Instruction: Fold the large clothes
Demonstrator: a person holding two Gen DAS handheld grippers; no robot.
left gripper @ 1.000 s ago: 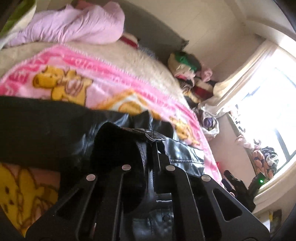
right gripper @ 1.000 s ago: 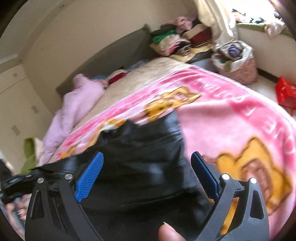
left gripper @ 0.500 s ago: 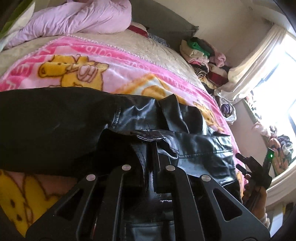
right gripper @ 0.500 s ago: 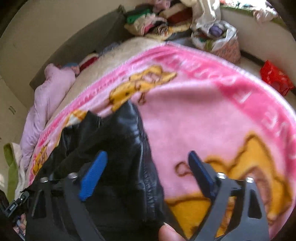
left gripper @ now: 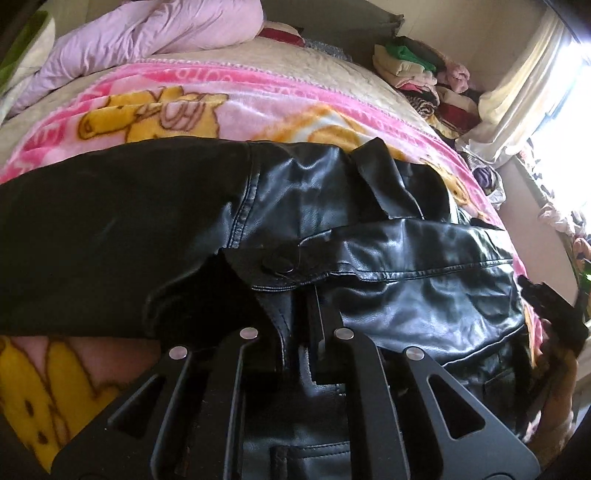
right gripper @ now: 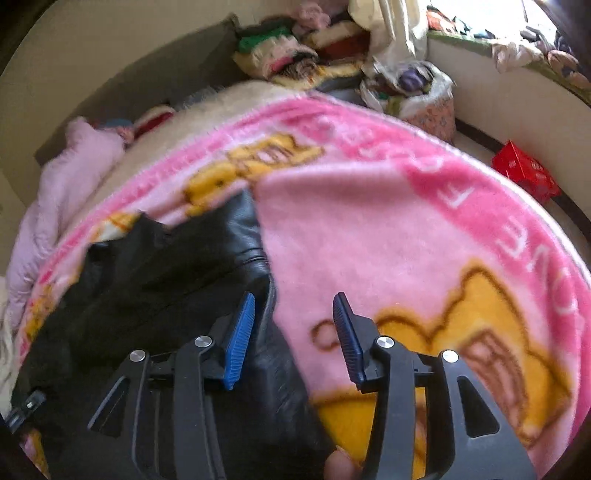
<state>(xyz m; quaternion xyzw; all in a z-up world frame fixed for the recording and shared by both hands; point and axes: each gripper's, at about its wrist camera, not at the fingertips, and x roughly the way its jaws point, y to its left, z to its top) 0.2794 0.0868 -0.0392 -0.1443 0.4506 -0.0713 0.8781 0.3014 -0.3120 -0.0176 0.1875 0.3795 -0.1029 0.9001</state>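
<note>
A black leather jacket (left gripper: 388, 266) lies spread on a pink cartoon blanket (left gripper: 192, 107) on the bed. My left gripper (left gripper: 295, 306) is shut on a snap-buttoned edge of the jacket and holds it low over the garment. In the right wrist view the jacket (right gripper: 155, 295) lies at the left on the blanket (right gripper: 406, 229). My right gripper (right gripper: 293, 325) is part open with blue pads (right gripper: 242, 332), straddling the jacket's right edge, and nothing is pinched between them.
A lilac quilt (left gripper: 155, 33) is bunched at the head of the bed. A pile of folded clothes (left gripper: 417, 74) stands in the far corner. A bag of laundry (right gripper: 424, 96) and a red crate (right gripper: 524, 173) sit on the floor beside the bed.
My left gripper has carried the jacket edge forward over the garment. My right gripper has swung right to the jacket's edge and its jaws have narrowed from wide open to part open.
</note>
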